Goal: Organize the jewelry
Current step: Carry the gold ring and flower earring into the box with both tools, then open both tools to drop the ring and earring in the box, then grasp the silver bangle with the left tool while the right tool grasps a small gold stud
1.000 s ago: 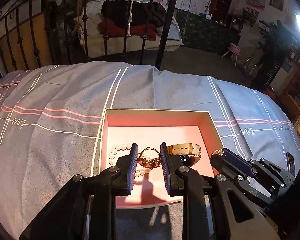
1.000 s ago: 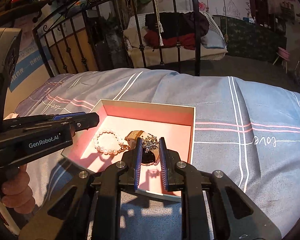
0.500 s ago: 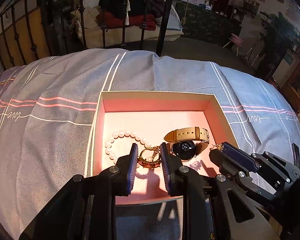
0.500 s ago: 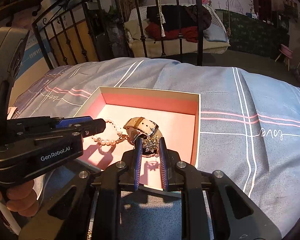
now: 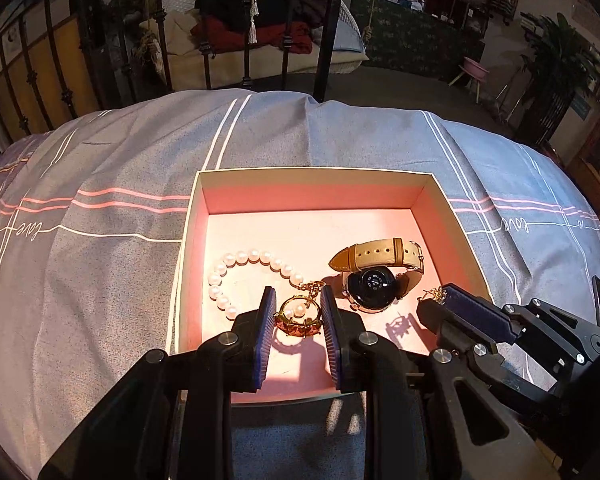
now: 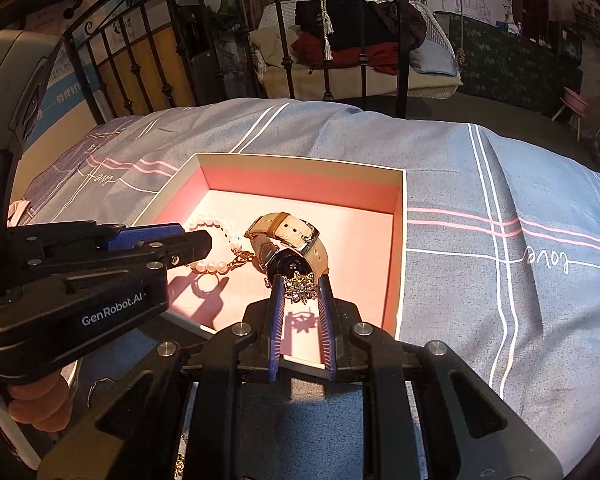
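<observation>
1. Lower centre of the left wrist view: left gripper (image 5: pixel 296 312) clenched on a gold ring (image 5: pixel 298 317) with a reddish stone, held above the pink floor of the box (image 5: pixel 312 174), just inside its near wall.
2. Lower centre of the right wrist view: right gripper (image 6: pixel 300 292) grasping a sparkly flower-shaped brooch (image 6: pixel 300 286), likewise inside the near wall, close to the watch (image 6: pixel 290 244).
3. Left edge of the right wrist view: a hand (image 6: pixel 32 404) wrapped round the left gripper's handle.
4. Mid-frame in the left wrist view: pearl bracelet (image 5: pixel 244 270) curled on the left half of the box floor, gold clasp just above the ring; watch (image 5: pixel 374 276) lying face down to the right, tan strap looped over it.
5. Behind the jewellery: bare pink floor up to the far wall; narrow free strip along the right wall.
6. Around the box: grey-blue striped bedspread (image 5: pixel 100 240), flat on all sides.
7. Top of both views: black iron bed rail (image 5: pixel 324 28) past the far edge of the bed.
</observation>
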Demonstrator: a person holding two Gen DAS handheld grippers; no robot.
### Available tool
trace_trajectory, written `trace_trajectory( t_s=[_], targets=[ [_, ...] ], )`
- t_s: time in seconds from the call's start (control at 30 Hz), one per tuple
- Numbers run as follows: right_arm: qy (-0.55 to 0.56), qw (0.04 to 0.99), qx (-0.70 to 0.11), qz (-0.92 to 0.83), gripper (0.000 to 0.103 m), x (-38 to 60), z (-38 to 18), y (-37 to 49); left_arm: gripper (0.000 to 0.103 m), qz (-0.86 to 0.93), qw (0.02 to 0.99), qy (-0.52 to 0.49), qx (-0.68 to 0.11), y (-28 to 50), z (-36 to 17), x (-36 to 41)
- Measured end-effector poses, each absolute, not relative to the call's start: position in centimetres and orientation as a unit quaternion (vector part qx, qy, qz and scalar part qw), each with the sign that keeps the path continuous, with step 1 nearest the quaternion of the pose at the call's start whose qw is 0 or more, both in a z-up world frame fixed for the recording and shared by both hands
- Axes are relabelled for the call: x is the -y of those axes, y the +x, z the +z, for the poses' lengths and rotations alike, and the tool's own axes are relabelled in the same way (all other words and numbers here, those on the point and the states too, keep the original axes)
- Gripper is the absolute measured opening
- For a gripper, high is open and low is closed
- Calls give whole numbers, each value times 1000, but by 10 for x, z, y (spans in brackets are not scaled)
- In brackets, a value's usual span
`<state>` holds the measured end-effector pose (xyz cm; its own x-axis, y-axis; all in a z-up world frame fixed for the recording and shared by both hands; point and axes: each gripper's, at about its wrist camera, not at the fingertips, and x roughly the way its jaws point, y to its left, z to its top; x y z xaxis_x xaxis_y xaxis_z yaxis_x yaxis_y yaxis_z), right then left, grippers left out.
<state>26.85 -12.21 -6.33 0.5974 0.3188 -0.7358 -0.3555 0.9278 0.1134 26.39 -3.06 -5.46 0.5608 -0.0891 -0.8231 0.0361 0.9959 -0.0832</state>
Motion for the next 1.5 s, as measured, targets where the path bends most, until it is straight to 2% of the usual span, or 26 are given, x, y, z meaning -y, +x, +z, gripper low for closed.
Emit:
trace_trajectory(
  t_s=[0.1, 0.2, 0.23, 0.27, 0.3, 0.33, 0.4, 0.47, 0.53, 0.57, 0.63, 0.9, 1.0, 1.17, 1.23, 1.33, 1.5],
  targets=[
    [-30, 891, -412, 191, 18, 121, -64, 268, 23, -37, 881, -34, -470, 264, -54, 28],
    [-41, 891, -411, 188, 21, 119, -63, 266, 39, -33, 883, -42, -467, 263, -50, 23],
    [-41, 891, -410, 189, 35, 119, -63, 264, 49, -33, 884, -47, -464, 263, -48, 21],
    [-46, 894, -406, 186, 58, 119, -61, 262, 58, -33, 886, -51, -460, 261, -46, 20],
    [-52, 898, -397, 183, 67, 118, -60, 258, 62, -34, 888, -54, -455, 259, -43, 18],
    [-59, 900, -391, 184, 71, 117, -58, 255, 66, -36, 891, -56, -449, 256, -40, 17],
    [-66, 902, -387, 182, 72, 116, -54, 249, 71, -40, 895, -60, -440, 250, -34, 15],
    [-65, 908, -373, 178, 83, 119, -48, 237, 80, -47, 900, -70, -428, 240, -28, 11],
    [-61, 915, -357, 177, 86, 125, -43, 220, 86, -57, 903, -85, -416, 226, -24, 5],
    [-57, 917, -354, 176, 86, 128, -42, 212, 92, -64, 903, -94, -414, 218, -23, 3],
    [-48, 919, -350, 174, 86, 137, -43, 193, 95, -73, 902, -102, -414, 202, -26, -4],
    [-8, 910, -372, 184, 83, 168, -72, 128, 96, -73, 883, -90, -455, 130, -62, -17],
    [-5, 899, -390, 198, 72, 171, -83, 122, 96, -61, 877, -71, -471, 113, -78, -18],
    [-20, 893, -399, 208, 48, 166, -86, 123, 96, -63, 885, -14, -461, 100, -85, -8],
    [-27, 893, -401, 203, 44, 165, -85, 126, 96, -68, 887, -1, -457, 99, -85, -4],
    [-41, 891, -404, 202, 32, 161, -85, 133, 94, -63, 886, 9, -459, 105, -89, -2],
    [-59, 885, -415, 205, 27, 153, -91, 143, 94, -65, 886, 36, -458, 111, -96, 5]
  ],
)
